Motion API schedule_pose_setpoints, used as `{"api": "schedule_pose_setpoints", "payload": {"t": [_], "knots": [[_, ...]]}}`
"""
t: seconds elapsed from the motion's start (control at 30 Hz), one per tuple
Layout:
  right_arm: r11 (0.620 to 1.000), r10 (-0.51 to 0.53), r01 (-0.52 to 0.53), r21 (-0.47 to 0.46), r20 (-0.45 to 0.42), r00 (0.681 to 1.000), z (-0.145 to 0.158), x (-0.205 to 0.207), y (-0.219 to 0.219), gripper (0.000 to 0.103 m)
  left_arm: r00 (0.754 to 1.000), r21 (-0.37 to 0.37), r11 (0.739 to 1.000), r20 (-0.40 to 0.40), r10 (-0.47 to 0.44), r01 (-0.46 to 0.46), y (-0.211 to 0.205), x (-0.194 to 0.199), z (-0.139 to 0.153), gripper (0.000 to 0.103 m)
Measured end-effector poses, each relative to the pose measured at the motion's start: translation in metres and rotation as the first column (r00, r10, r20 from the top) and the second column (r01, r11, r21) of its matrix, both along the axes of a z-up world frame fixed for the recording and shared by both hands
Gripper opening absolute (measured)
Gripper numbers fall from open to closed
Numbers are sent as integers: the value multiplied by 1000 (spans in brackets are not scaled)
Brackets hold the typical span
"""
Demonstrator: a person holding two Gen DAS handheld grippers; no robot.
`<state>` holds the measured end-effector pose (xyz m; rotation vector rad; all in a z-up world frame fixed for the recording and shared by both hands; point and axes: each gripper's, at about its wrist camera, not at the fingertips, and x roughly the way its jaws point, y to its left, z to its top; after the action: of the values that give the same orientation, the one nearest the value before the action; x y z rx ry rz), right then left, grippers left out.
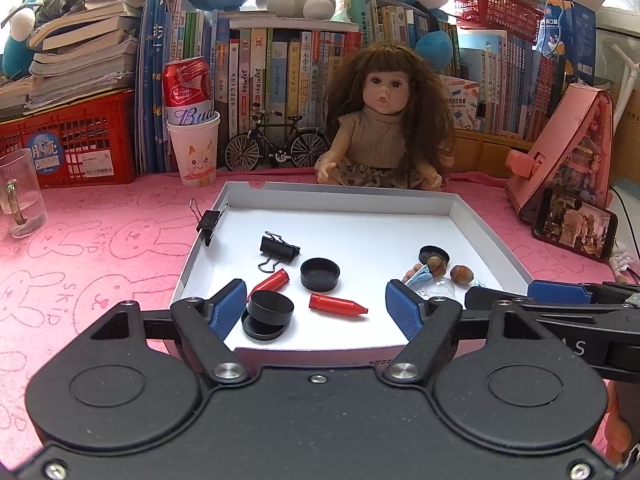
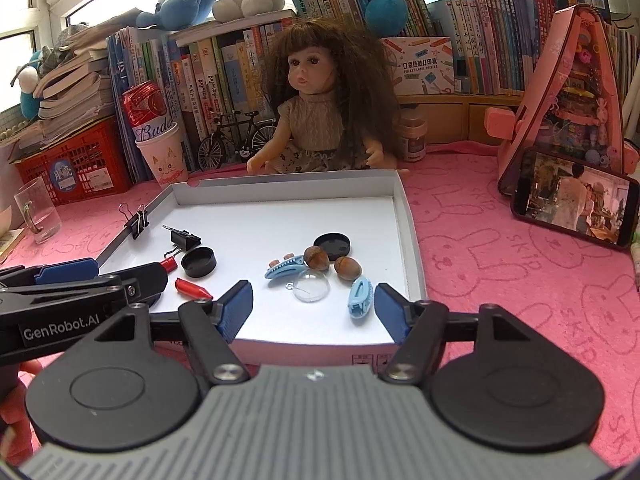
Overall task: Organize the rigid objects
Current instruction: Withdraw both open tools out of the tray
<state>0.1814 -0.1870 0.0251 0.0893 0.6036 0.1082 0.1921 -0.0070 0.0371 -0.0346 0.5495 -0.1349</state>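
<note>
Both the left tongs and right tongs stand wide and empty over the near edge of the shallow white cardboard tray. Between the left tongs' fingers lie stacked black round caps and a red plastic bullet-shaped piece; ahead of the right tongs lie a clear glass dome, two brown acorns and a pale blue hair clip. The tray rests on the pink rabbit-print counter.

Tray sits on the mat, doll just behind it, books behind her. Cup with can in it at rear left, phone right. In tray: clips, caps and bullets left; acorns, dome and hair clips right. One clip on the left wall.
</note>
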Motion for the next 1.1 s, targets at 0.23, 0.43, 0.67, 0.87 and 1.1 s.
{"api": "schedule_pose_setpoints", "payload": {"t": [0.23, 0.43, 0.67, 0.87, 1.1], "knots": [[1000, 2, -2, -10, 3, 1000, 1, -8, 0, 82, 1000, -7, 1000, 1, -11, 11, 4, -11, 2, 75], [1000, 8, -8, -14, 4, 1000, 1, -16, 0, 83, 1000, -5, 1000, 5, -20, 20, 6, -21, 1, 76], [1000, 10, -10, -15, -1, 1000, 0, -22, 0, 83, 1000, -14, 1000, -4, -20, 20, 11, -30, -2, 76], [1000, 10, -10, -11, -12, 1000, -4, -30, -1, 84, 1000, -13, 1000, -23, -14, 13, 15, -35, -9, 76], [1000, 13, -14, -22, -33, 999, -13, -35, 1, 85, 999, 6, 1000, -53, -7, 7, 16, -37, -20, 77]]}}
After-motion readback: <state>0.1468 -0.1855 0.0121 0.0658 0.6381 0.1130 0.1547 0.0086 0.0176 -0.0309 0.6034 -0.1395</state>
